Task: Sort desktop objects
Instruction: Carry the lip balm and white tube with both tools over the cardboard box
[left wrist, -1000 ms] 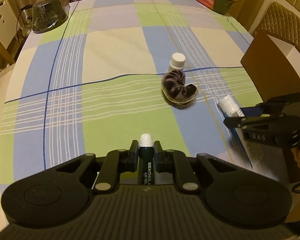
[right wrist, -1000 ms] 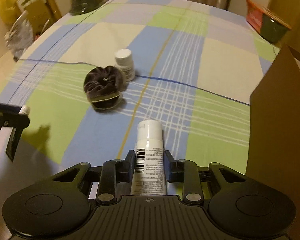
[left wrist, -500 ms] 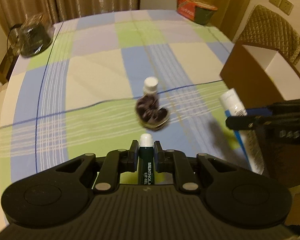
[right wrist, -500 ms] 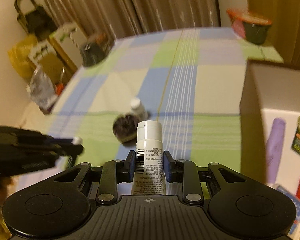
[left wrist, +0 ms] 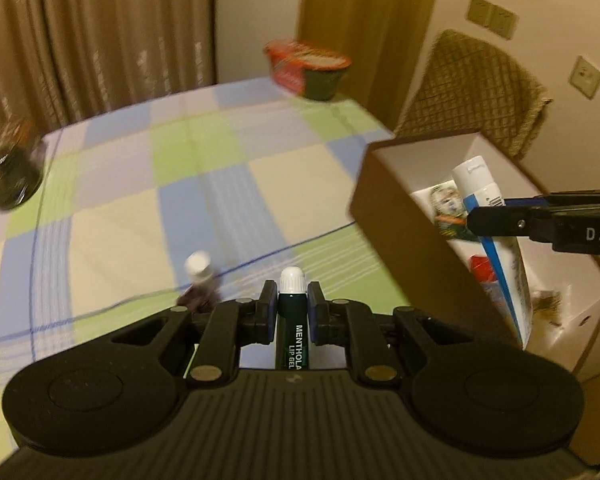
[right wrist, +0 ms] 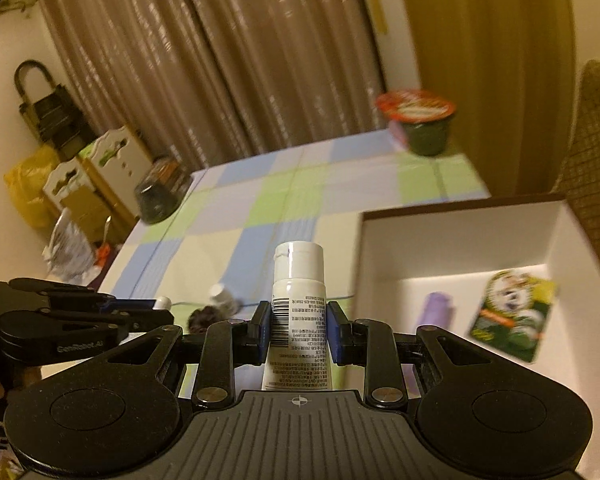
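Left wrist view: both tongs loaded above a checked tablecloth (left wrist: pixel 148 184), beside an open box (left wrist: pixel 392 216).

The left gripper (left wrist: pixel 293 312) clamps a dark green lip gel tube (left wrist: pixel 294 332); the right gripper (right wrist: pixel 298 332) clamps a white tube (right wrist: pixel 298 312), held over the box at 3 o'clock. A small white-capped bottle (left wrist: pixel 198 266) and a dark scrunchie (left wrist: pixel 198 298) lie on the cloth at 11 o'clock. Brown curtains (right wrist: pixel 228 60) hang behind the table; a red-lidded bowl (left wrist: pixel 308 68) sits at its far edge, and a quilted chair (left wrist: pixel 472 88) stands at 2 o'clock.
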Available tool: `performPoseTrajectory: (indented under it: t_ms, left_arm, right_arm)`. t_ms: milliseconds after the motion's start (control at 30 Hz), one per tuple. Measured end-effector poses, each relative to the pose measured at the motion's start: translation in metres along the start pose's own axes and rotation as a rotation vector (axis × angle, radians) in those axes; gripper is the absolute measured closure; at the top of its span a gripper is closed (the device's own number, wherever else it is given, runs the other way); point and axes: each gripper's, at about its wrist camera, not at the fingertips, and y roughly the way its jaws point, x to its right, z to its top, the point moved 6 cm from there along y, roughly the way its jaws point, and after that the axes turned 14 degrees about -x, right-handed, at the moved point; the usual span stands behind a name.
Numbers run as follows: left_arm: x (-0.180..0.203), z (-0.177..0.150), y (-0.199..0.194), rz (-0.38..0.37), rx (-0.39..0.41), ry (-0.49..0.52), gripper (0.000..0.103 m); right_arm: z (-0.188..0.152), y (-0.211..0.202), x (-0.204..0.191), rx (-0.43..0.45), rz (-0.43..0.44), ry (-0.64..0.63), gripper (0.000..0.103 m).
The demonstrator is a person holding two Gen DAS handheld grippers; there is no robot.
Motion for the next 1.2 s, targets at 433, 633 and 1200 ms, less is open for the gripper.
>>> performPoseTrajectory:
  t_ms: [433, 633, 1200]
  left_arm:
    - [0.099, 0.048, 0.002, -0.088, 0.047, 0.165, 0.091]
    - [0.140, 0.058, 0.008, -0.126, 0.042, 0.224, 0.091]
    - [0.207, 0.057, 0.065, -0.160, -0.079, 0.210, 0.091]
  right_arm:
    - [-0.006, -0.052, 0.081, 0.032, -0.133, 0.042, 0.076]
    - [-0.017, -0.060, 0.105, -0.008, -0.160, 0.012, 0.076]
    - [-0.046, -0.023, 0.150, -0.199, -0.175, -0.155, 0.076]
